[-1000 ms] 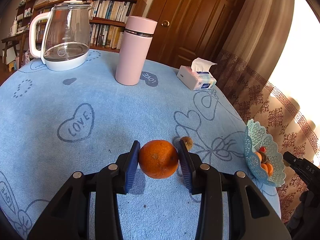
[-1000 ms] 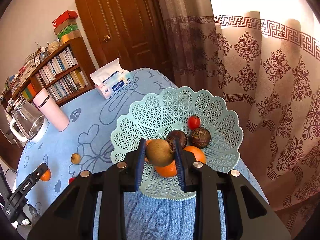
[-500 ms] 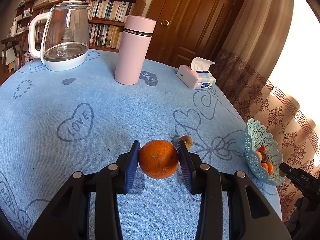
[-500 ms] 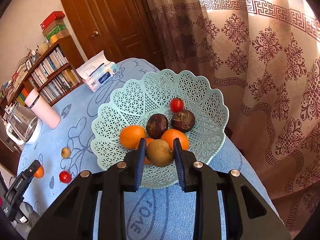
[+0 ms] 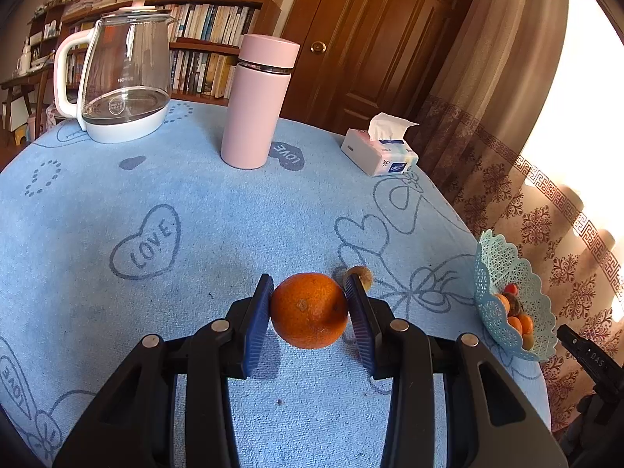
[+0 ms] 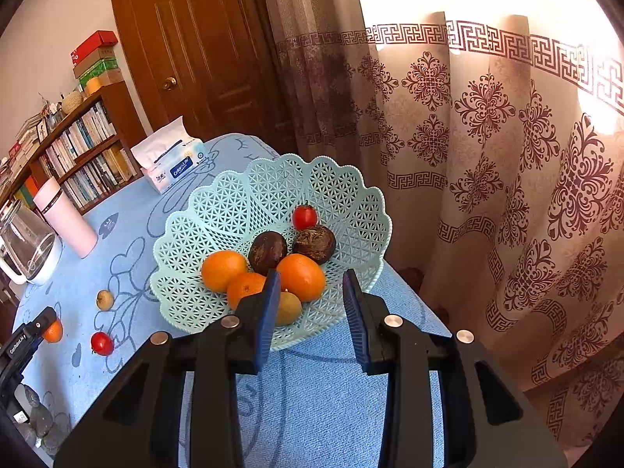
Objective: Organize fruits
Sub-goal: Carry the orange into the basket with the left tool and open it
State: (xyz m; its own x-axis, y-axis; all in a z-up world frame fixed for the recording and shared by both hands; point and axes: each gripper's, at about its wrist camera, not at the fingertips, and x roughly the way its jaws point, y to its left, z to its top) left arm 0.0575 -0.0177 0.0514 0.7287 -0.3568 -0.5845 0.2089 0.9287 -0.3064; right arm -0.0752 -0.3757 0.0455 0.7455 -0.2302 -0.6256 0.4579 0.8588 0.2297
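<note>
Right wrist view first: the right tongs have just been opening, the blue pads now stand apart with nothing pressed between them, and the kiwi lies released at the near edge of the mint basket, touching the left pad's inner side or just beside it, hard to call. Behind it three oranges cluster, then two dark passion fruits, then a cherry tomato toward the far wall. To do this drop well, I'd say the tongs want to back straight out and up so the left pad doesn't nudge the kiwi over the low rim. Further left on the blue counter, a red tomato and a small brown fruit wait outside the basket. Over to the left wrist view: the left tongs are clenched on an orange, pads pressing both sides, held just above the cloth. Just past it sits that small brown fruit, and off to the right the basket stands near the counter's edge. My read is this orange goes in next, best set on the bare lattice at the far side. Beyond stand a pink flask, a glass kettle and a tissue box.
</note>
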